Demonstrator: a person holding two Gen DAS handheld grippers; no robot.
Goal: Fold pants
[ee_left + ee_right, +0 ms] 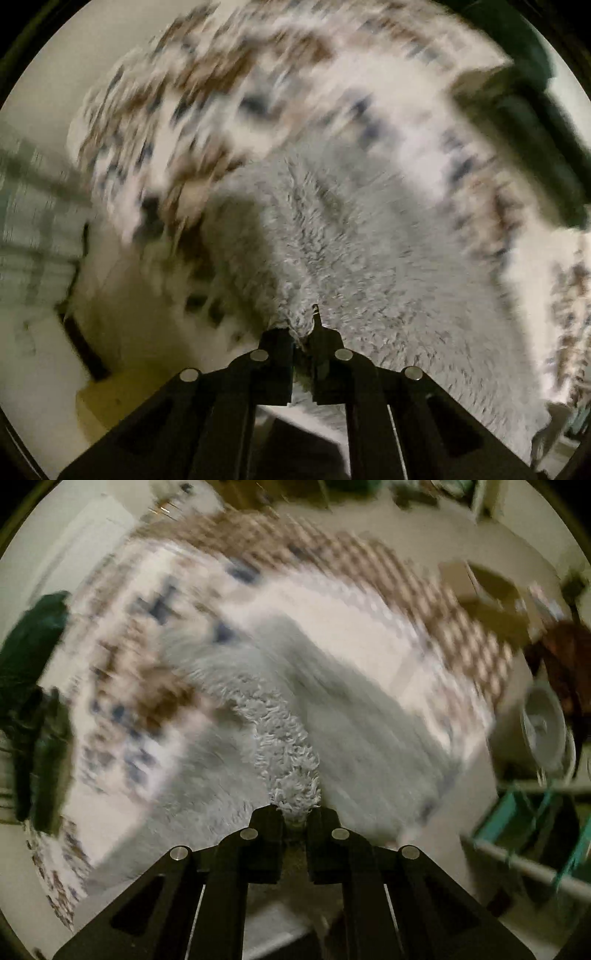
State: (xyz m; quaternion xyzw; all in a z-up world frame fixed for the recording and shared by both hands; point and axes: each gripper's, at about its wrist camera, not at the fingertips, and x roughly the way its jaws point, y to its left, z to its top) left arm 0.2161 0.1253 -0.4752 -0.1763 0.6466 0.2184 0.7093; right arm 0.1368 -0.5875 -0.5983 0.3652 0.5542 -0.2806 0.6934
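Observation:
The pants (332, 236) are pale grey and fleecy, and they hang below both grippers over a patterned bedspread. In the left wrist view my left gripper (301, 332) is shut on a pinched edge of the pants, and the fabric fans out away from the black fingers (275, 347). The right wrist view shows my right gripper (295, 812) shut on another edge of the pants (291, 738), a ridge of curly fleece running up from between its fingers (266, 823). Both views are smeared by motion.
A bedspread (207, 74) in white, brown and blue lies under the pants. The other gripper's dark body (532, 122) shows at the upper right of the left view. A white fan (546, 731), cardboard boxes (491, 598) and a teal rack (535, 812) stand at the right.

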